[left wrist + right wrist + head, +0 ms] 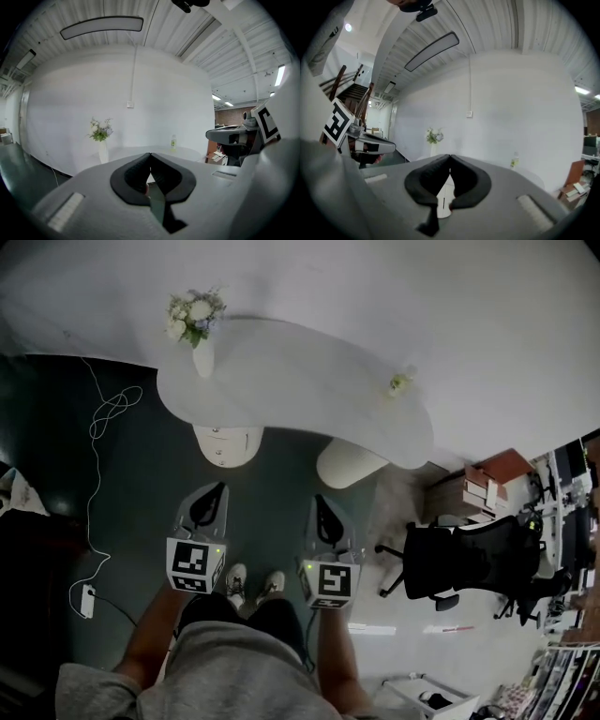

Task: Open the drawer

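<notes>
At the far left of the head view a thin white cable loops over the dark floor, something neither gripper view shows. The left gripper is held out low and nearly level on a bare forearm, its smooth grey shell topped by a marker cube. Its own view shows the black, ridged pads curving up to meet at the tips, closed with nothing between them. Ahead stands a glossy white table with a rounded, bean-shaped top. It carries a slim white vase of pale flowers on the left and a small bottle towards the right. Under the table's left part sits the drawer unit, a white rounded pedestal with small knobs on its front, well apart from both tools. The right gripper is held beside the left in the same pose. Its view frames the pedestal's front in the gap below its pads, whose tips also touch, holding nothing. Only the head view shows the black mesh-backed office chair at far right.
</notes>
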`<state>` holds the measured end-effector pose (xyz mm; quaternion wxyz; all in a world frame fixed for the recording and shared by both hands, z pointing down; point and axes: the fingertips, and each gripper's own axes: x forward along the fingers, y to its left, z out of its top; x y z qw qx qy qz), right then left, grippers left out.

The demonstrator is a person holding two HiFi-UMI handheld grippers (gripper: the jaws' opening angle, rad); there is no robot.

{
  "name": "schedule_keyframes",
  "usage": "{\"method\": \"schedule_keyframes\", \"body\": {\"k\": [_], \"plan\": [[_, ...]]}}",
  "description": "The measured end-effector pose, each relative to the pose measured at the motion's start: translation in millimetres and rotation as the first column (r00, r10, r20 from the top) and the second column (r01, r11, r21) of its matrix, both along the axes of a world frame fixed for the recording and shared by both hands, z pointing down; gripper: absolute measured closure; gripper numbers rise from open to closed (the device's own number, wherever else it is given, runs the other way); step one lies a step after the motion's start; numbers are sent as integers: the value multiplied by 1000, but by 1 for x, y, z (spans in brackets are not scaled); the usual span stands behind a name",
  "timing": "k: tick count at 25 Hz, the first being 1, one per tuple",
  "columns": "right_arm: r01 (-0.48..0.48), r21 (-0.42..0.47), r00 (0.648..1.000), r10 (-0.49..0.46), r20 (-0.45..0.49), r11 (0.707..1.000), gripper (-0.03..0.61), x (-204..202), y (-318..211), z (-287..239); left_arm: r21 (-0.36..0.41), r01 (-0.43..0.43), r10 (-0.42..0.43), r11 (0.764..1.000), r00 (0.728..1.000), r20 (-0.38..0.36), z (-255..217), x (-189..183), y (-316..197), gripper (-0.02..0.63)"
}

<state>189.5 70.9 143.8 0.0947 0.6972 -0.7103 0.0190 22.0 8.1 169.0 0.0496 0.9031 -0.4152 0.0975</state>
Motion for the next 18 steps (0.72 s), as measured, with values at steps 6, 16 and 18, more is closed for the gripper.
{"method": "schedule_keyframes", "body": {"k": [6, 16, 18], "plan": [[121, -19, 993, -121, 6, 993, 575, -19, -45, 17, -5, 118, -118, 993, 993, 13, 14, -24, -24, 604], [318, -58, 948, -316, 42, 946, 575, -43, -128, 87, 4, 283, -283, 959, 959, 21, 68, -44, -76, 604], [348, -76, 937, -345, 50, 934, 575, -49, -140, 110, -4, 310, -310, 951, 950, 30, 90, -48, -85, 604]]}}
